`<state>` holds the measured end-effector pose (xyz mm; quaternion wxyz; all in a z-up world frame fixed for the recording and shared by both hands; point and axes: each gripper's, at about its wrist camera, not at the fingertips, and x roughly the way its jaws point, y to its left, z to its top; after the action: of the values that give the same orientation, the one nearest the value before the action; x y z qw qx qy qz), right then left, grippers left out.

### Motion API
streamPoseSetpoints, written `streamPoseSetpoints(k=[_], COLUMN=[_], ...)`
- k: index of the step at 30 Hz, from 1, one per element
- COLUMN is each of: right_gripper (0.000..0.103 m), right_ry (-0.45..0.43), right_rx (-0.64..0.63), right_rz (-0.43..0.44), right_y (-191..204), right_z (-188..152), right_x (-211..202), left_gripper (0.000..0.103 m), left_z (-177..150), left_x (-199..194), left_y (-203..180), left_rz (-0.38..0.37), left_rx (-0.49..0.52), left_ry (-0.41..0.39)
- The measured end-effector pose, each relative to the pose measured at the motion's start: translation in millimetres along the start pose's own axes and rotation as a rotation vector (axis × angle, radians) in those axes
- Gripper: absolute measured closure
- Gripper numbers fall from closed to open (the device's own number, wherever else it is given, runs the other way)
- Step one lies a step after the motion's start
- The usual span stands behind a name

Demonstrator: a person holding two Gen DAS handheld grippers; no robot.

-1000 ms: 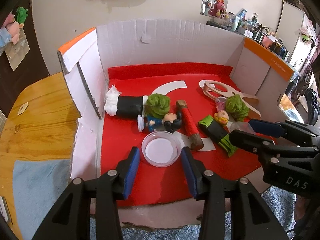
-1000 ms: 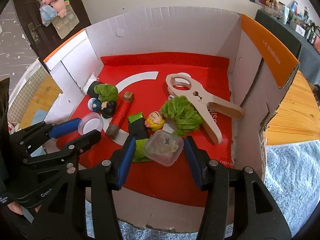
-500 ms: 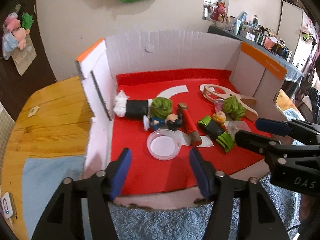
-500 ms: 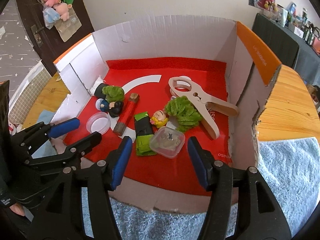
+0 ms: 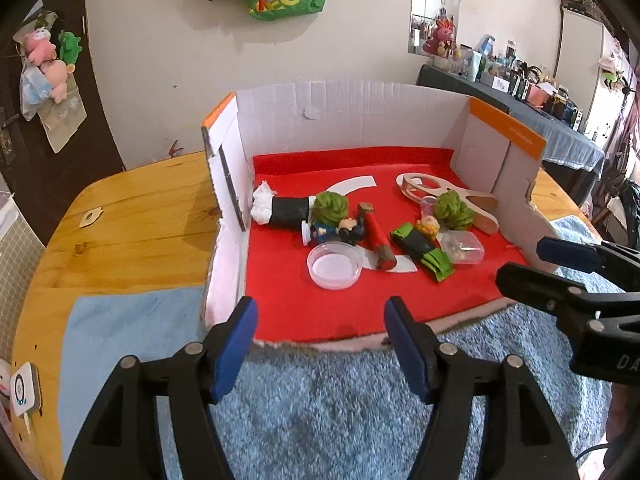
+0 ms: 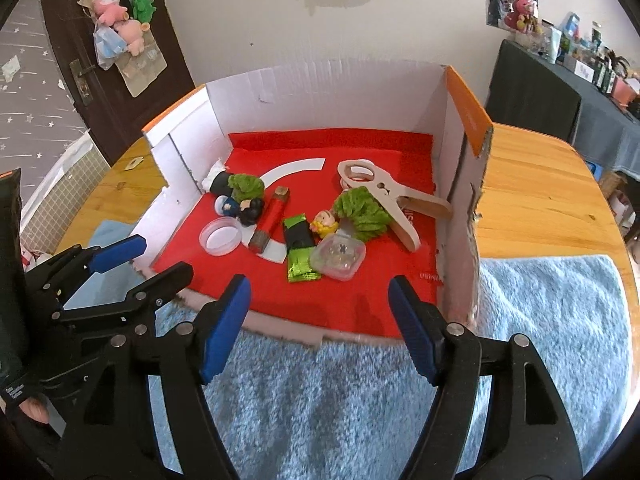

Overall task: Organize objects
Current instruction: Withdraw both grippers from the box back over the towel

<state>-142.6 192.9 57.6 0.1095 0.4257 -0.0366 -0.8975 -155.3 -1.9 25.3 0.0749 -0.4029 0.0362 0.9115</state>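
Left wrist: left gripper (image 5: 320, 338) just widened, empty, above blue rug (image 5: 340, 400); round clear dish (image 5: 335, 265) lay apart on red floor of cardboard box (image 5: 360, 116).

Right wrist: right gripper (image 6: 318, 326) likewise just spread, empty; square clear container (image 6: 338, 258) lay inside, touching green wrapper (image 6: 300, 254).

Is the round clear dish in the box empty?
Empty: the round clear dish lies open side up on the red liner, showing only its pale bottom.
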Motion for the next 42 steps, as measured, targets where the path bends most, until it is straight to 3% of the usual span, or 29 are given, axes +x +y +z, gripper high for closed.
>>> streamPoseSetpoints(k=[6, 19, 25, 37, 42], right_gripper=[0.027, 0.020, 0.020, 0.020, 0.020], right_ry=[-0.029, -0.050, -0.039, -0.026, -0.012], right_rx=[-0.012, 0.005, 0.010, 0.040, 0.056], right_rz=[-0.018, -0.004, 0.001, -0.013, -0.016], right_y=[7.4, 10.7, 10.1, 7.7, 4.6], right_z=[-12.1, -35.7, -48.4, -70.8, -78.4], right_x=[-15.2, -29.9, -27.8, -18.8, -12.9], left_gripper=[0.021, 0.015, 0.000, 0.000, 0.000], left_z=[-12.7, -34.6, -44.4, -66.4, -74.1], left_x=[-13.2, -30.0, -30.4, -27.7, -22.8], left_y=[-2.4, -2.8, -4.0, -1.4, -1.9], left_rz=[0.002, 0.005, 0.017, 0.010, 0.060], left_rx=[0.004, -0.012, -0.020, -0.037, -0.041], left_ry=[-0.021, -0.040, -0.037, -0.018, 0.003])
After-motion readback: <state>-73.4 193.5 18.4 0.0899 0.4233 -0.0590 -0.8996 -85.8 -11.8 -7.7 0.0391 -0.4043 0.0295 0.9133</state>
